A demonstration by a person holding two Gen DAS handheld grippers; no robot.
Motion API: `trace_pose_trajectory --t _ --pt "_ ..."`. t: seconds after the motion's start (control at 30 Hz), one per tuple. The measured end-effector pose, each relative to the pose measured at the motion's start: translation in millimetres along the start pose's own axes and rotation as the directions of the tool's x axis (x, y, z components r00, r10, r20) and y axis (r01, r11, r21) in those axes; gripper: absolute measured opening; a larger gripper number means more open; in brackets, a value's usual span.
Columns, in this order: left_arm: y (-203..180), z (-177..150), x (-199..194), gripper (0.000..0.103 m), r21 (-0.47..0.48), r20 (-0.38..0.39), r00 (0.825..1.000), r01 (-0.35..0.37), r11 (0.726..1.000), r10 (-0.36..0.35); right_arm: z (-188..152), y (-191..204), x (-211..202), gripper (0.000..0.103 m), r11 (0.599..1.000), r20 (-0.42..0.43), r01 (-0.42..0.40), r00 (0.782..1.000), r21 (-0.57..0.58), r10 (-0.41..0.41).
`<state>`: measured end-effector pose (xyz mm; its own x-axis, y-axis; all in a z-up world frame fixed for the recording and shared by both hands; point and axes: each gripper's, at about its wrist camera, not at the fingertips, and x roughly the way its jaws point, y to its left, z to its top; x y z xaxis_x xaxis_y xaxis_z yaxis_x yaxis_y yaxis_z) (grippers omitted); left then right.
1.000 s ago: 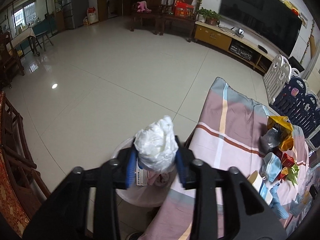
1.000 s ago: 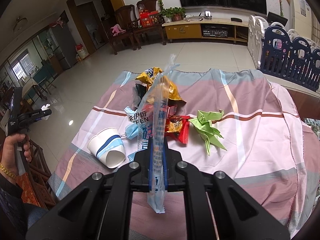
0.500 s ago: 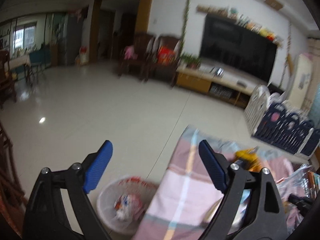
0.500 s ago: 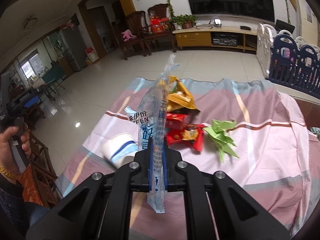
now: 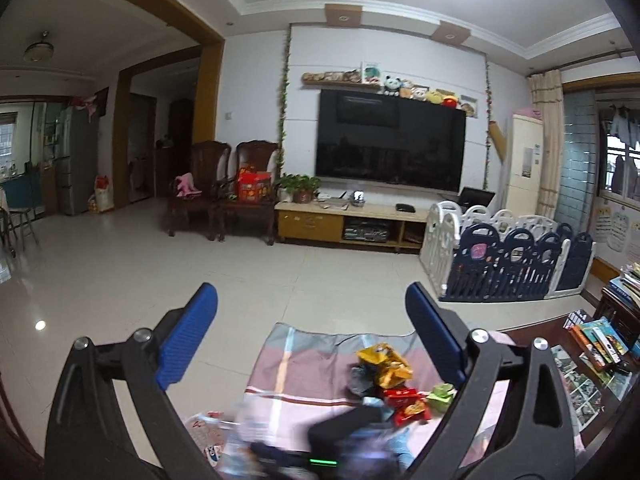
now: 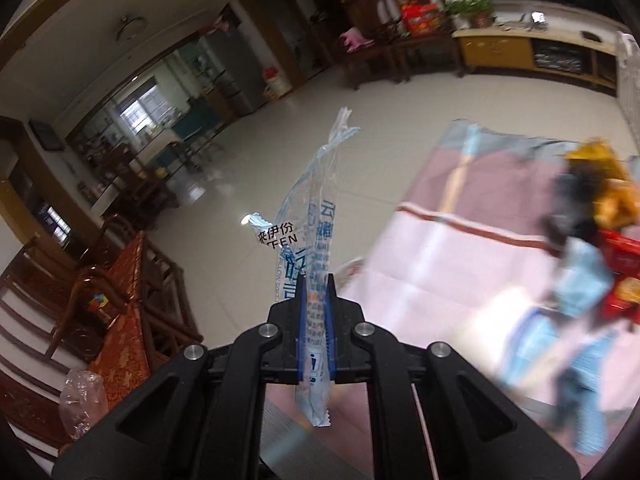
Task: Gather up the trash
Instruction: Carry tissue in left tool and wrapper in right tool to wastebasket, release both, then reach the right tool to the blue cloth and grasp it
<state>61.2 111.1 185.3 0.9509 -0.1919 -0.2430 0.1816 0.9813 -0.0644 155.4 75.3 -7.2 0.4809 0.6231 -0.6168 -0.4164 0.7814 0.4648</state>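
My left gripper (image 5: 312, 312) is open and empty, held high above the table's left end. Below it the white trash basket (image 5: 200, 424) shows partly, blurred, beside the checked tablecloth (image 5: 304, 364). My right gripper (image 6: 315, 292) is shut on a clear plastic wrapper with blue print (image 6: 320, 216), held upright over the table's left side. The wrapper and right gripper appear blurred in the left wrist view (image 5: 344, 436). Snack wrappers (image 5: 384, 364) and a green paper piece (image 5: 440, 392) lie heaped on the cloth. The pile is blurred in the right wrist view (image 6: 600, 200).
Wooden chairs with red cushions (image 6: 120, 312) stand left of the table. A crumpled clear bag (image 6: 82, 404) lies at lower left. A navy and white playpen fence (image 5: 512, 264), a TV stand (image 5: 344, 224) and a book-covered table (image 5: 600, 344) lie beyond. Tiled floor (image 5: 160, 264) surrounds the table.
My left gripper opened and let go of the white crumpled tissue over the basket, then tilted up. My right gripper swung left with the wrapper, away from the trash pile.
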Motion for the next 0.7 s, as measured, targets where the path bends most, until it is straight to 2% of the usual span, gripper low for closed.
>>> trace_pose_trajectory --t 0.07,0.17,0.23,0.27,0.3,0.33,0.47,0.57,0.7 --pt "-7 1 -3 0.098 0.004 -0.002 1.0 0.024 1.0 -0.024 11 18 37 0.008 0.999 -0.022 -0.02 1.0 -0.03 0.019" --pt "-14 -1 0 0.098 0.045 -0.015 1.0 0.013 0.999 -0.012 21 28 76 0.009 0.999 -0.036 -0.001 0.999 -0.036 0.0" --pt "-18 -5 6 0.098 0.065 -0.039 0.999 0.017 0.998 -0.014 25 27 99 0.033 1.0 -0.065 -0.018 0.998 -0.009 0.018" --pt "-18 -6 8 0.098 0.063 -0.048 0.999 0.017 0.998 -0.014 26 25 107 0.059 1.0 -0.09 -0.015 0.996 -0.002 0.014" --pt "-17 -6 11 0.098 0.053 -0.058 0.998 0.018 0.998 -0.015 26 24 108 0.064 1.0 -0.097 -0.006 0.995 0.0 0.006" --pt "-15 -7 16 0.098 0.038 -0.07 0.997 0.022 0.999 -0.019 25 24 105 0.064 1.0 -0.088 0.002 0.996 -0.008 -0.003" --pt "-13 -9 22 0.098 0.018 -0.093 0.995 0.036 0.999 -0.034 17 8 66 0.064 0.998 -0.038 0.053 0.998 -0.021 -0.054" --pt "-15 -11 28 0.098 0.019 -0.119 0.992 0.055 0.998 -0.052 8 -17 15 0.065 0.998 -0.016 0.064 0.998 0.007 -0.064" --pt "-14 -23 45 0.098 0.012 -0.165 0.984 0.064 0.998 -0.061 -4 -49 -79 0.077 0.988 0.118 0.154 0.981 -0.011 -0.151"
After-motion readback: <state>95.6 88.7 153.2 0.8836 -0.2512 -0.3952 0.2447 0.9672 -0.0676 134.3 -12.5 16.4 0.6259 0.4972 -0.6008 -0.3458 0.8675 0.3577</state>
